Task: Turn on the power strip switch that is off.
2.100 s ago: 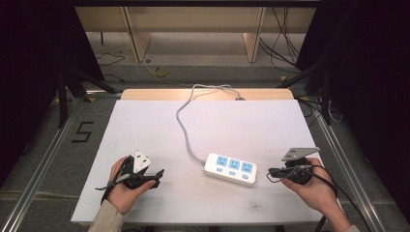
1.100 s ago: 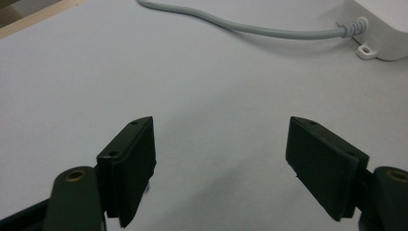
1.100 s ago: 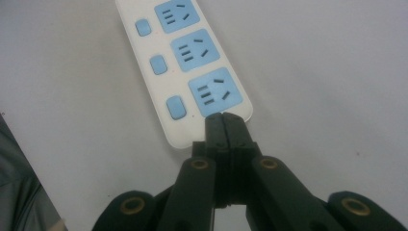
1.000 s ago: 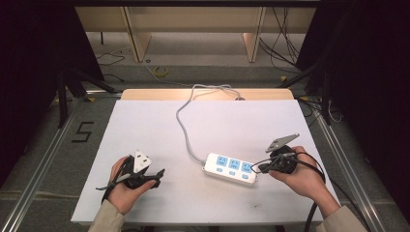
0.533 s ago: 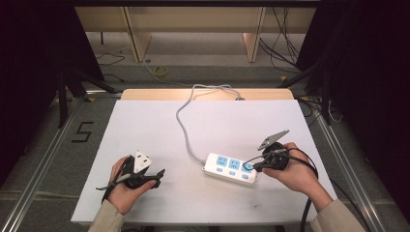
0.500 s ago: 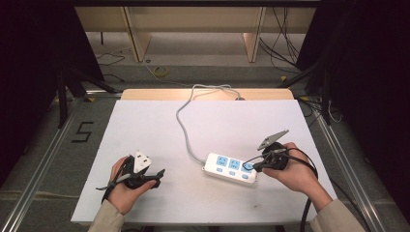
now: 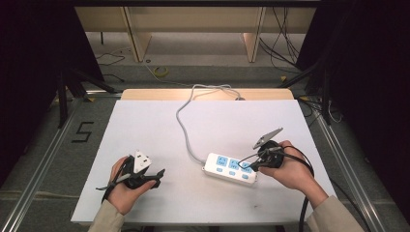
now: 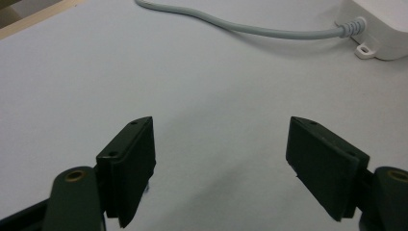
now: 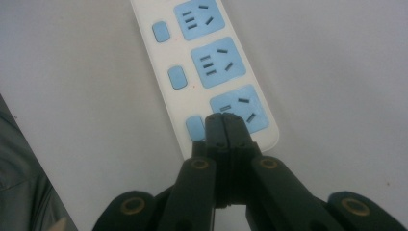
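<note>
Touching power strip, closed hand-held gripper, seemingly.

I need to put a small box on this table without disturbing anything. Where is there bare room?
The far-left stretch of the table, left of the cable, is bare. So is the far-right stretch beyond the right gripper. The near middle is crowded: the power strip lies there, the closed right gripper at its end, and the open left gripper is on the near left.
</note>
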Available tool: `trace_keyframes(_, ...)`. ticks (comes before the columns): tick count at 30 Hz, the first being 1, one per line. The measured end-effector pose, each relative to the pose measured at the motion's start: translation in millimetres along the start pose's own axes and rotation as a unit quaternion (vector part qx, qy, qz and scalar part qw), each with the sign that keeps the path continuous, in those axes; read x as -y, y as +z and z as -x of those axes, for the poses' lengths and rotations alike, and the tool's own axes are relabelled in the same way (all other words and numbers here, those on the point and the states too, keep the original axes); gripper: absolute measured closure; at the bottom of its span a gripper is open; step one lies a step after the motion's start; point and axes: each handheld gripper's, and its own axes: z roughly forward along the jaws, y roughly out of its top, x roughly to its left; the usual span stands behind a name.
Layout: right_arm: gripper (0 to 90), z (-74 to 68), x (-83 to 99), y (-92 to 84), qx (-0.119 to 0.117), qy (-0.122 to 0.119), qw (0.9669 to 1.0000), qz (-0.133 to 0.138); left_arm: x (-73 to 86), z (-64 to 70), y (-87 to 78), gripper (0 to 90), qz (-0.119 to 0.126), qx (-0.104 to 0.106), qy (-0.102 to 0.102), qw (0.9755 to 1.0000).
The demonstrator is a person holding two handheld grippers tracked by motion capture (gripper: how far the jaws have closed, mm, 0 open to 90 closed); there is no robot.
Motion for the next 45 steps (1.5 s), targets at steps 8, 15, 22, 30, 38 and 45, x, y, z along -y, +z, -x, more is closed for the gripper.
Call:
trace_keyframes(8,90.0,-2.4,-5.9,2.4,-0.004,-0.003,0.9999,-0.011,-0.1,0.2,0.1,25.4,0.001,0.000,0.000,1.0000)
trace_keyframes(15,90.0,-2.6,-8.8,3.7,-0.006,-0.006,0.9998,-0.018,-0.4,0.4,0.0,25.4,0.001,0.000,0.000,1.0000)
trace_keyframes(22,90.0,-3.0,-11.6,6.0,-0.005,-0.007,0.9996,-0.027,-0.3,0.2,-0.2,25.4,0.001,-0.001,0.000,1.0000)
trace_keyframes(30,90.0,-4.3,-15.8,8.8,-0.007,-0.009,0.9993,-0.035,-0.4,0.4,-0.1,25.4,0.002,-0.001,0.001,1.0000)
trace_keyframes(38,90.0,-5.7,-18.5,11.4,-0.007,-0.011,0.9990,-0.043,-0.5,0.9,-0.1,25.4,0.001,-0.001,0.001,1.0000)
trace_keyframes(45,90.0,-7.3,-20.8,15.7,-0.009,-0.013,0.9985,-0.052,-0.4,0.8,0.3,25.4,0.001,0.000,0.003,1.0000)
